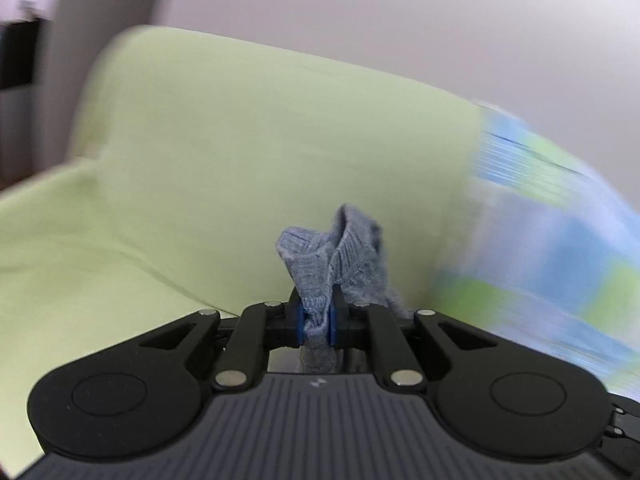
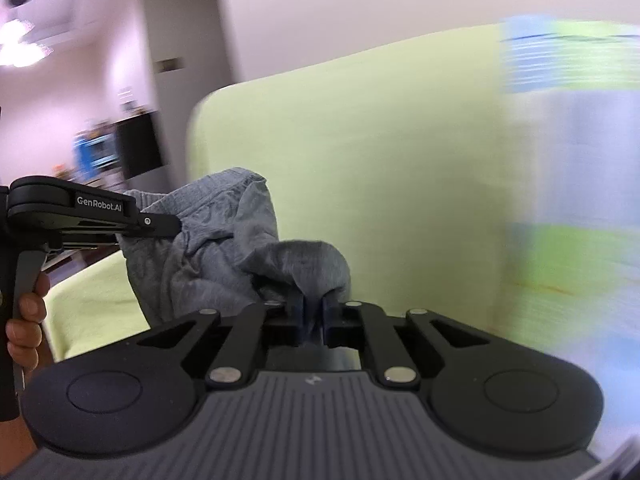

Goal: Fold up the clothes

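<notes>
A grey knit garment (image 2: 208,256) hangs in the air between my two grippers, in front of a light green sofa. My left gripper (image 1: 316,322) is shut on a bunched ribbed edge of the garment (image 1: 340,256). It also shows in the right wrist view (image 2: 176,226) at the left, shut on the garment's upper edge. My right gripper (image 2: 312,316) is shut on another fold of the grey cloth. The cloth sags between the two holds. The lower part of the garment is hidden behind the gripper bodies.
The green-covered sofa (image 1: 248,140) fills the background with its backrest and seat. A blue, white and green checked cloth (image 1: 552,248) lies over the sofa's right side, blurred. A room with dark furniture (image 2: 136,148) lies to the left.
</notes>
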